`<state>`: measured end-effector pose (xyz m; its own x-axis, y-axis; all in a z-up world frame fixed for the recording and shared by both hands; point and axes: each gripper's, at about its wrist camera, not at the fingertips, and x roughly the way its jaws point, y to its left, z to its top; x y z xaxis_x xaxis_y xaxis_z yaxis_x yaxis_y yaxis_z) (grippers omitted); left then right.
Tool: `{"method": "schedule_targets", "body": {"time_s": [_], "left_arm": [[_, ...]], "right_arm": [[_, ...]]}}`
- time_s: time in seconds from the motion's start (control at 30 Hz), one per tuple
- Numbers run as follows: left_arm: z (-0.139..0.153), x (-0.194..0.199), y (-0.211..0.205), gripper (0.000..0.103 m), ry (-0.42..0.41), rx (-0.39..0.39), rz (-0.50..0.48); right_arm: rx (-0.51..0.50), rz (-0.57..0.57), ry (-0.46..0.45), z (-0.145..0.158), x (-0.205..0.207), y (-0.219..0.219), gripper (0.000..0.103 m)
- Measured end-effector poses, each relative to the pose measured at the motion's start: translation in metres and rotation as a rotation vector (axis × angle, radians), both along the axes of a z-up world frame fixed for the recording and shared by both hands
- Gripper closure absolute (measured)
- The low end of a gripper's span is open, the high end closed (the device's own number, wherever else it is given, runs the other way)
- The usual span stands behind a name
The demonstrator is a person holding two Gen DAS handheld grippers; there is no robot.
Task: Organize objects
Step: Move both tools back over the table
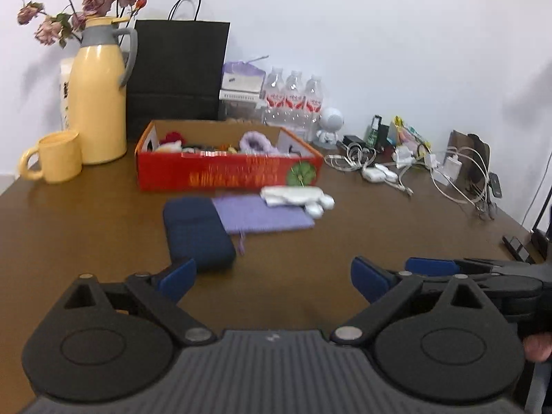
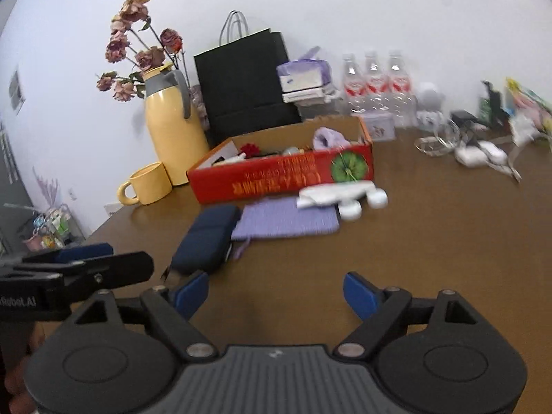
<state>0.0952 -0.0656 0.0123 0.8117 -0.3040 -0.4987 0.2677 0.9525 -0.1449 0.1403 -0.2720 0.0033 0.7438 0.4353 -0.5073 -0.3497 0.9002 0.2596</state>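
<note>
Two grippers: left gripper [image 1: 272, 276] and right gripper [image 2: 276, 293] gape wide, both empty.
Next: straddle the near navy case [image 1: 196, 231] squarely, then lift into the far red box [image 1: 227, 169].

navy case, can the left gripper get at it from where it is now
Probably yes: the navy case lies just ahead of the open, empty left gripper, with bare table between them.

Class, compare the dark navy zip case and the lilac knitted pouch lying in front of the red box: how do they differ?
The dark navy zip case looks thick and padded with rounded corners; the lilac knitted pouch lies thin and flat. The case is navy, the pouch pale purple. The case lies nearest the camera, while the pouch's far edge is overlapped by a white tube. Both rest side by side on the brown wooden table, ungripped.
</note>
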Motion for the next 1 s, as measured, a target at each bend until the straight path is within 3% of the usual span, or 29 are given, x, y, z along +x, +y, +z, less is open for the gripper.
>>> {"method": "schedule_targets", "body": {"time_s": [0.2,0.33,0.47,0.6,0.7,0.8,0.93,1.0], "left_arm": [[-0.008,-0.025,0.005,0.003,0.039,0.042,0.023],[-0.006,-0.018,0.003,0.003,0.016,0.031,0.017],[-0.003,0.019,-0.001,0.003,0.041,-0.055,-0.013],[-0.001,0.090,-0.017,0.004,0.073,-0.088,-0.038],[-0.013,0.162,-0.036,0.007,0.192,-0.128,-0.086],[-0.032,0.226,-0.052,0.021,0.288,-0.136,-0.032],[-0.051,0.275,-0.068,0.027,0.305,-0.125,-0.017],[-0.059,0.287,-0.072,0.040,0.313,-0.121,-0.002]], "right_arm": [[-0.018,-0.039,0.027,-0.009,-0.049,-0.015,0.018],[-0.036,-0.038,-0.020,0.002,-0.056,-0.016,0.018],[-0.055,-0.038,-0.098,0.015,-0.037,-0.024,0.018],[-0.064,-0.051,-0.080,0.018,0.030,-0.033,0.019],[-0.075,-0.045,-0.057,0.017,0.093,-0.030,0.022],[-0.087,-0.059,-0.041,0.009,0.161,-0.023,0.030],[-0.033,-0.099,0.083,-0.014,0.244,-0.023,0.047],[0.018,-0.087,0.144,-0.026,0.269,-0.026,0.052]]}}
